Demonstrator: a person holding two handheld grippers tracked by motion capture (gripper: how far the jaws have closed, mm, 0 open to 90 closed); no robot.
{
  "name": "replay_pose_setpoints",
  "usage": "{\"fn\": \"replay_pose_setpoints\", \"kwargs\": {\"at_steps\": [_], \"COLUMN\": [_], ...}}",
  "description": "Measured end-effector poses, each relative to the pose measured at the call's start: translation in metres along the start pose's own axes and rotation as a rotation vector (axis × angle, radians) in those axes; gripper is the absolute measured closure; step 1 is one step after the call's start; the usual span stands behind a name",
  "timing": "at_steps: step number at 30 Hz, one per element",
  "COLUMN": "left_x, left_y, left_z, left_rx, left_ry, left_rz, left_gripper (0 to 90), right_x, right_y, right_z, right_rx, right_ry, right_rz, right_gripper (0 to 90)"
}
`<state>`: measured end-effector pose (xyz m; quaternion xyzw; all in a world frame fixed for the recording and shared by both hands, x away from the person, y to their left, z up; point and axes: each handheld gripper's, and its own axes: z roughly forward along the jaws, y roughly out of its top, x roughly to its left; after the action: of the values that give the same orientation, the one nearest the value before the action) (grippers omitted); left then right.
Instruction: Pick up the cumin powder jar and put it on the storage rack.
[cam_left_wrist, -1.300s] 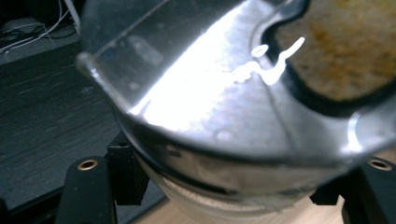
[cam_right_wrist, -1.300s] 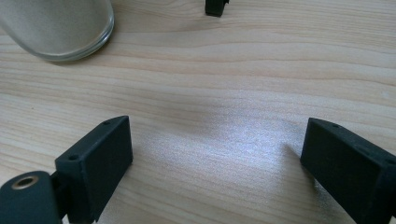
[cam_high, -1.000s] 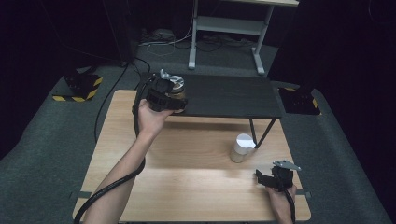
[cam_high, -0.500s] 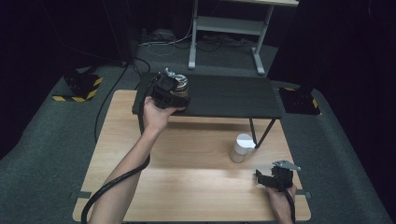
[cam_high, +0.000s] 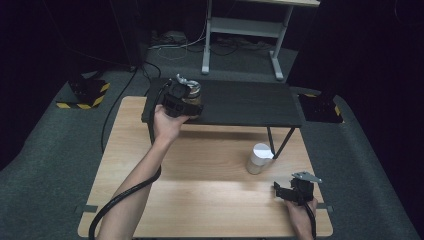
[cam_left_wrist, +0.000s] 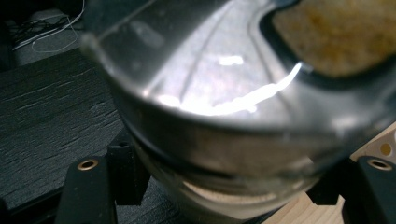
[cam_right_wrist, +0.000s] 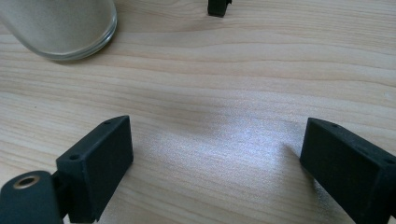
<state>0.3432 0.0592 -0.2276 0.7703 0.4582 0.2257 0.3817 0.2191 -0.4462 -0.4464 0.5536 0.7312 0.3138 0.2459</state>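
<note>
My left gripper (cam_high: 183, 98) is shut on a glass jar (cam_high: 192, 93) with a shiny metal lid, held at the left front edge of a raised black shelf (cam_high: 245, 102). In the left gripper view the jar (cam_left_wrist: 224, 93) sits close up between the two black jaws, its lid glinting and brownish contents showing through the glass. My right gripper (cam_high: 292, 190) rests low over the wooden table (cam_high: 200, 195) near its front right corner, jaws wide apart with nothing between them (cam_right_wrist: 215, 140).
A second jar with a white lid (cam_high: 260, 158) stands on the table under the shelf's right end, just ahead and left of the right gripper (cam_right_wrist: 60, 28). A thin black shelf leg (cam_high: 278, 142) slants down beside it. A grey metal desk frame (cam_high: 240, 30) stands beyond.
The left gripper has edged slightly right and farther onto the shelf's edge with the jar. The right gripper has stayed put.
</note>
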Motion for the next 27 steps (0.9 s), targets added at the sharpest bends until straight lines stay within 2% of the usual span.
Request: {"fn": "replay_pose_setpoints", "kwargs": {"at_steps": [7, 14, 18, 22, 23, 27], "left_x": [0.001, 0.011, 0.017, 0.019, 0.017, 0.014], "left_y": [-0.006, -0.017, -0.026, -0.035, -0.042, -0.053], "left_z": [0.001, 0.000, -0.008, -0.017, -0.025, -0.034], "left_rx": [-0.020, -0.048, -0.064, -0.069, -0.075, -0.087], "left_ry": [-0.003, -0.040, -0.047, -0.054, -0.052, -0.054], "left_rz": [-0.004, -0.052, -0.072, -0.072, -0.062, -0.046], "left_gripper": [30.8, 13.0, 7.9, 5.8, 5.5, 4.6], "right_x": [0.000, 0.000, 0.000, 0.000, 0.000, 0.000], "right_y": [0.000, 0.000, 0.000, 0.000, 0.000, 0.000], "right_z": [0.000, 0.000, 0.000, 0.000, 0.000, 0.000], "right_rx": [0.000, 0.000, -0.001, -0.002, -0.003, -0.002], "right_ry": [0.000, 0.000, 0.001, 0.001, 0.001, 0.002], "right_rz": [0.000, -0.001, -0.001, -0.003, -0.002, -0.008], "right_gripper": [8.9, 9.1, 9.1, 9.1, 9.1, 9.4]}}
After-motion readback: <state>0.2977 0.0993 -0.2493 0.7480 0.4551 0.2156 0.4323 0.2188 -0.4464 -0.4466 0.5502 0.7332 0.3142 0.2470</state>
